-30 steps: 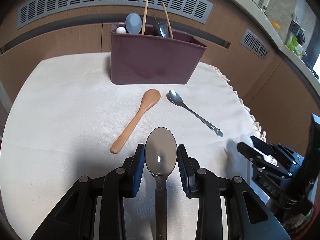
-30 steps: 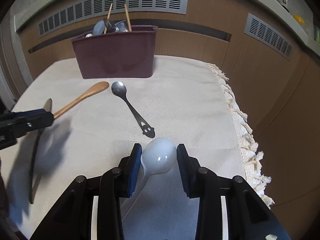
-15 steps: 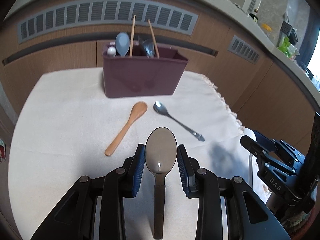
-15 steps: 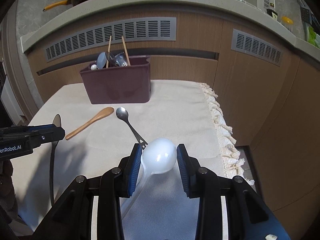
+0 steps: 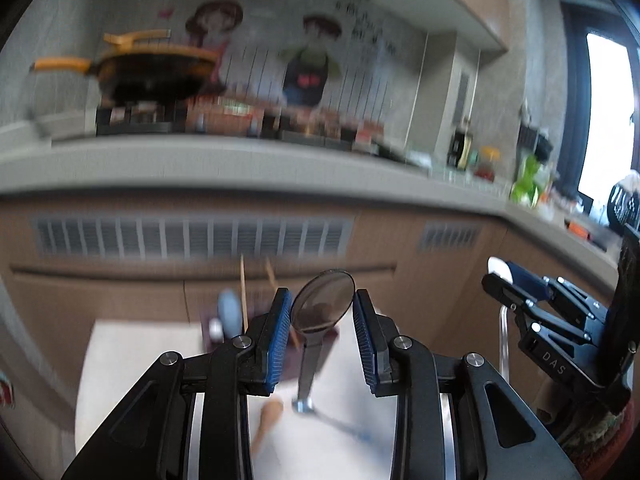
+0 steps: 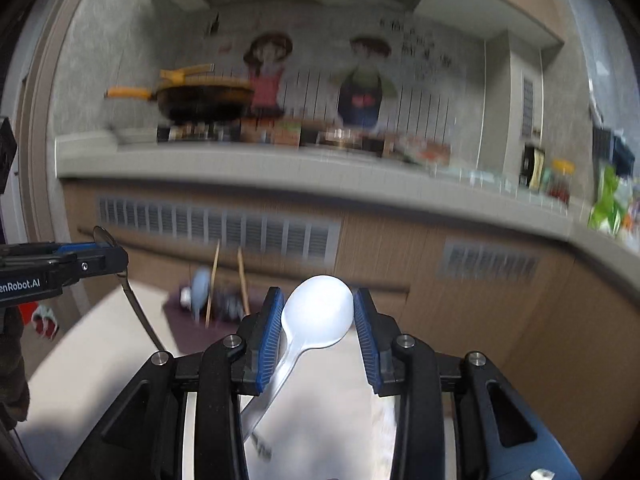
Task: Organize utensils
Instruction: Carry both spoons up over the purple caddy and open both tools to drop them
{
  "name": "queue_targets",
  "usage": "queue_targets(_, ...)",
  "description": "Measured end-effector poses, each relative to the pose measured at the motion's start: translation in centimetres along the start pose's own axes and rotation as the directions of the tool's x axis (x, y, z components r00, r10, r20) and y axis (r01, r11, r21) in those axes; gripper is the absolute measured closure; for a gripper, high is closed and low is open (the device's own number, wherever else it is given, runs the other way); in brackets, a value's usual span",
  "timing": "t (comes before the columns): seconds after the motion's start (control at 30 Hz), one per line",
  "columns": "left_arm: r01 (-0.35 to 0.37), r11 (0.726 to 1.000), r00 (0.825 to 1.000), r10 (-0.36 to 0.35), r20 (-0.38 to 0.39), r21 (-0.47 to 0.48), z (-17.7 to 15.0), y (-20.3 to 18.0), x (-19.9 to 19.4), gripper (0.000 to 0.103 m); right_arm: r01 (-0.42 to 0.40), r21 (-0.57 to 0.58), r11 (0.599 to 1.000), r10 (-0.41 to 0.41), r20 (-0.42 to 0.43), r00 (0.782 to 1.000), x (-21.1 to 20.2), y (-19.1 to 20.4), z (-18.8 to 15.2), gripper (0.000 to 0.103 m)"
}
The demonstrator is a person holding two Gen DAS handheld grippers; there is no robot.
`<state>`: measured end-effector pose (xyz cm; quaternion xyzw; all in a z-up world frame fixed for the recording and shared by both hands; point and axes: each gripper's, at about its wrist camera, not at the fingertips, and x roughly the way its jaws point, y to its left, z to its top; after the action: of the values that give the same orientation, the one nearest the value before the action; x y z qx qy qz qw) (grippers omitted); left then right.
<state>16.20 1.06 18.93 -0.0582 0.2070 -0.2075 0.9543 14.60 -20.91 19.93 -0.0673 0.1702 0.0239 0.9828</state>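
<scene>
My left gripper (image 5: 322, 308) is shut on a dark metal spoon (image 5: 323, 307), bowl up, handle hanging down between the fingers. My right gripper (image 6: 318, 312) is shut on a white plastic spoon (image 6: 318, 314), bowl up. Both are raised high above the cloth-covered table (image 5: 132, 356). The maroon utensil holder (image 6: 188, 332) stands at the table's far side with chopsticks (image 6: 213, 280) and a blue spoon (image 6: 200, 286) in it. A wooden spoon (image 5: 270, 416) and a metal spoon (image 5: 340, 426) lie on the cloth. The views are blurred.
A grey kitchen counter (image 5: 240, 168) with a yellow-handled pan (image 5: 152, 72) and jars runs behind. Brown cabinet fronts with vents (image 5: 188, 236) stand behind the table. Each gripper shows in the other's view: right (image 5: 556, 340), left (image 6: 60, 268).
Both grippers have lifted and tilted up with their spoons; the views now look at the counter and wall instead of down on the table.
</scene>
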Motion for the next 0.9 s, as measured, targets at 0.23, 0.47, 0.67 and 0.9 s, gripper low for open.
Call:
queue_targets(0.23, 0.040, 0.999, 0.994, -0.037, 0.099, -0.026, 3.8, 2.5, 2.1, 0.071, -0.052, -0.030, 0.998, 0.054, 0.080, 0.995, 2.9, -0.3, 4.7, 0.070)
queue_targets(0.47, 0.002, 0.999, 0.995, 0.002, 0.100, -0.042, 3.2, 5.7, 5.7, 0.071, -0.167, 0.001, 0.986, 0.167, 0.076, 0.983, 9.3, 1.6, 6.0, 0.070)
queue_targets(0.67, -0.040, 0.997, 0.999, 0.040, -0.003, -0.061, 1.2, 8.3, 9.9, 0.071, -0.137, -0.029, 0.990, 0.138, 0.019, 0.990, 15.4, 4.2, 4.2, 0.070)
queue_targets(0.9, -0.050, 0.996, 0.996, 0.044, -0.082, -0.077, -0.5, 9.7, 13.5, 0.071, -0.078, -0.042, 0.996, 0.077, -0.026, 0.997, 20.9, 6.1, 0.7, 0.070)
